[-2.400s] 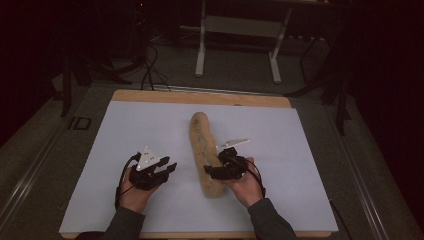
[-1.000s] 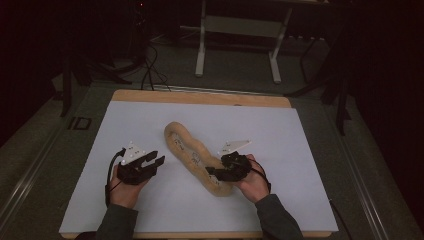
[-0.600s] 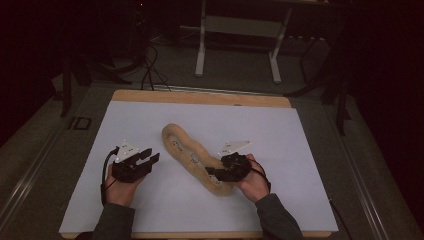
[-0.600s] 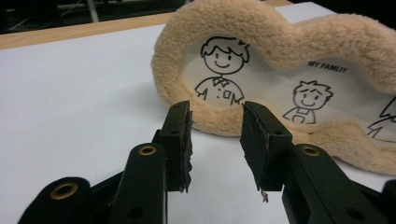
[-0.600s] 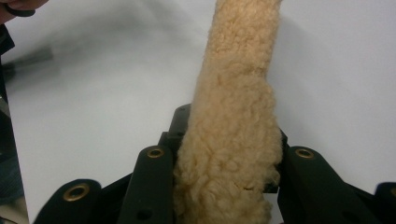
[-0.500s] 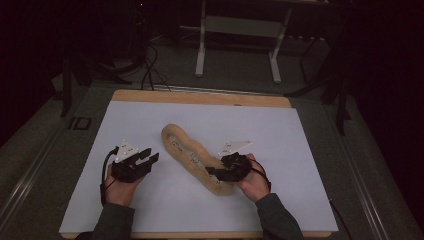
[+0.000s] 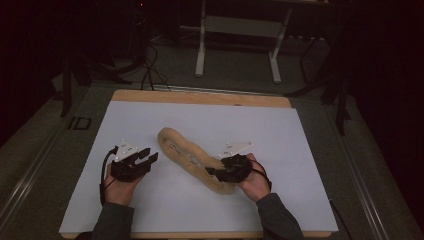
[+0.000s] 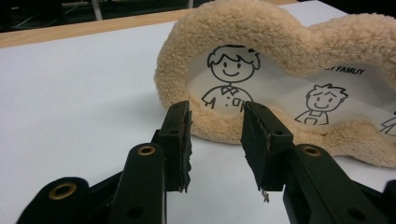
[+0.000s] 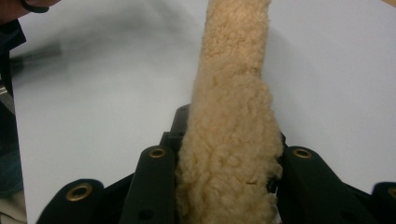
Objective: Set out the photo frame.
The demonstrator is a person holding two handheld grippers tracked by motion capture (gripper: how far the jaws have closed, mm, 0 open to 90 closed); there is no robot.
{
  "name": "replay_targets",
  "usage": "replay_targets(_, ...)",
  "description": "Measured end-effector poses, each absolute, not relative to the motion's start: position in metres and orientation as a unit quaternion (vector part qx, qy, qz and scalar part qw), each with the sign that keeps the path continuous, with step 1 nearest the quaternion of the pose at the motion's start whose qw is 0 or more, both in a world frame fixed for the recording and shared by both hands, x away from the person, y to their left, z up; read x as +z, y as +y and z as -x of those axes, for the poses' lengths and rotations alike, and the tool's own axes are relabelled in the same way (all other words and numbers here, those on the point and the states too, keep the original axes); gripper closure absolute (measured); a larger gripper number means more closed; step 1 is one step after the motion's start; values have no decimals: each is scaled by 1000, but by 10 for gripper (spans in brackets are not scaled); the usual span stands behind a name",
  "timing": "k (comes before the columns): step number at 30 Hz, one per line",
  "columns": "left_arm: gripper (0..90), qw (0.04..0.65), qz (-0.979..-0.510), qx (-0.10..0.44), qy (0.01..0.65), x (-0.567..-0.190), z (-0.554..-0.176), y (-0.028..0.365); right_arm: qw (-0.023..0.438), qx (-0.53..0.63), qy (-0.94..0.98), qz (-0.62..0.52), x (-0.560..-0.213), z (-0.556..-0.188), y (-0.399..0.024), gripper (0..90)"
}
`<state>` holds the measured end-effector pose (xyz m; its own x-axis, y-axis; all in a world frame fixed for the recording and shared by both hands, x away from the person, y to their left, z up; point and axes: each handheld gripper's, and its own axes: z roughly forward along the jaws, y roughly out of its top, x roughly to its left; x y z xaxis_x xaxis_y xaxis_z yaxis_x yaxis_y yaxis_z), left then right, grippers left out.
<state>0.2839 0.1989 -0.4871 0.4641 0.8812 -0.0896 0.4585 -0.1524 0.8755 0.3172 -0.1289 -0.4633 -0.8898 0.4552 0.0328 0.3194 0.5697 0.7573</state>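
White table (image 7: 150, 210) bears a tan fleecy strip (image 7: 187, 155), its near end pinched by the right gripper (image 7: 216, 172), while the left gripper (image 7: 150, 157) stands spread beside it.

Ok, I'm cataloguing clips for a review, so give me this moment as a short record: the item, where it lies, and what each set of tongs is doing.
item: tan fleecy strip with a white band printed with cartoon figures
surface: white mat on a wooden table
item shape: lying bent in a curve across the mat
left tongs: jaws apart, aimed at the strip's far rounded end, nothing between them
right tongs: closed on the strip's near end, fleece bulging between the jaws
hands: one at each set of tongs, at the near edge
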Motion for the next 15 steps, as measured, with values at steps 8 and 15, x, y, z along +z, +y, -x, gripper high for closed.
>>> replay_targets(8,624,458,-721,233,465,-487,-284,200,88,420,875,-223,-463,-317,-130,682)
replay_targets(15,620,455,-721,235,466,-487,-285,201,76,435,871,-217,-462,-316,-133,684)
